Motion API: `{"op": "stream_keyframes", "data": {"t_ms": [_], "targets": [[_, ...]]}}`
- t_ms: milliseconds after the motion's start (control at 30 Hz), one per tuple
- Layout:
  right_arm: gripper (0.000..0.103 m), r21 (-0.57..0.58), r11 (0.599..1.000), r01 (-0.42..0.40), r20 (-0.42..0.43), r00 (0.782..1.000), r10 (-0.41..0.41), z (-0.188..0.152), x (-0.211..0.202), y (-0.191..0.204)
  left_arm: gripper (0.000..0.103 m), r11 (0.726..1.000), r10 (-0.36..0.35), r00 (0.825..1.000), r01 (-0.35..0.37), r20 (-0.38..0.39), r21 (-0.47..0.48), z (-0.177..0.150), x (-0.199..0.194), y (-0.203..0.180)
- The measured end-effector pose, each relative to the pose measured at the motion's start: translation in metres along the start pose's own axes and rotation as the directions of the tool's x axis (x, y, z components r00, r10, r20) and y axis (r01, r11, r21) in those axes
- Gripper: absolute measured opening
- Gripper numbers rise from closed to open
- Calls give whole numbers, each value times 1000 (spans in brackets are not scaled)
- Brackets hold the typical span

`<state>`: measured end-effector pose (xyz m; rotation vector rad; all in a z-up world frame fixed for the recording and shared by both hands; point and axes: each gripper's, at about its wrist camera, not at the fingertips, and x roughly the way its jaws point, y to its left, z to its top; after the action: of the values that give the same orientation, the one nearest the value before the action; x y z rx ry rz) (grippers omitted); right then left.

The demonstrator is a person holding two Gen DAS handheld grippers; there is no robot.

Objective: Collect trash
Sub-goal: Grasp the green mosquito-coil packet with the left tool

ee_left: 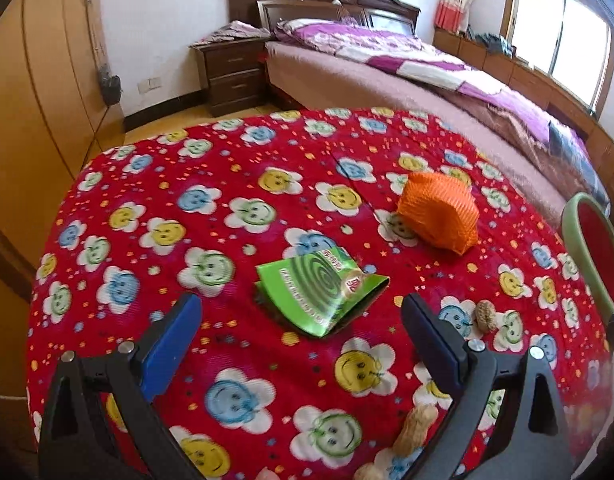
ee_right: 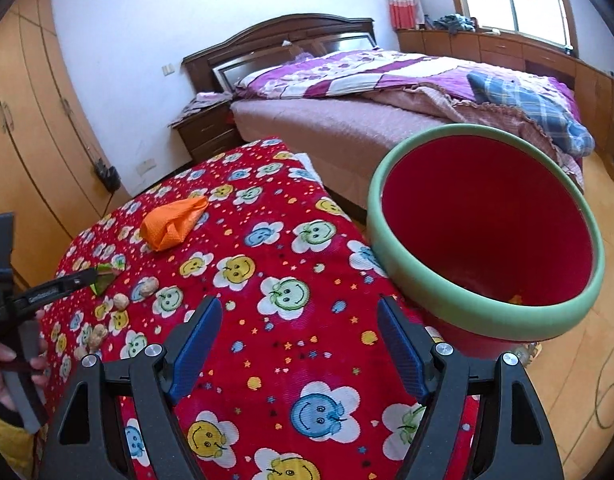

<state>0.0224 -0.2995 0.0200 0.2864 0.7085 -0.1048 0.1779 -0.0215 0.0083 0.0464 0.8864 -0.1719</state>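
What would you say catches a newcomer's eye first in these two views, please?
First the red smiley-flower tablecloth, which fills both views. On it, a crumpled orange foam net lies towards the far side, with a torn green mosquito-coil box just ahead of the open left gripper. Off the table's right edge stands a red bin with a green rim, beyond the open right gripper.

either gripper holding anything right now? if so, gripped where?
Nothing held. Left gripper is open, with the green packet lying ahead between its fingers, untouched. Right gripper is open over bare cloth.
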Motion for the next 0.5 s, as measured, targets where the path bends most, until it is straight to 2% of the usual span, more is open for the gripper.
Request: {"op": "stream_keyframes", "data": {"t_ms": [200, 267, 400, 467, 500], "targets": [[80, 26, 1000, -11, -22, 1000, 12, 4, 6, -4, 97, 999, 33, 999, -32, -39, 18, 6, 22, -11], [80, 29, 999, -17, -30, 999, 18, 4, 7, -4, 87, 1000, 21, 997, -21, -69, -4, 6, 29, -11], [80, 11, 1000, -16, -34, 999, 17, 6, 7, 0, 82, 1000, 22, 998, -23, -54, -7, 4, 30, -12], [80, -6, 1000, -20, -37, 999, 19, 7, 7, 4, 68, 1000, 15, 999, -15, -41, -3, 2, 28, -14], [80, -17, 1000, -23, -39, 999, 22, 9, 6, 7, 64, 1000, 8, 999, -8, -35, 0, 2, 27, -14]]}}
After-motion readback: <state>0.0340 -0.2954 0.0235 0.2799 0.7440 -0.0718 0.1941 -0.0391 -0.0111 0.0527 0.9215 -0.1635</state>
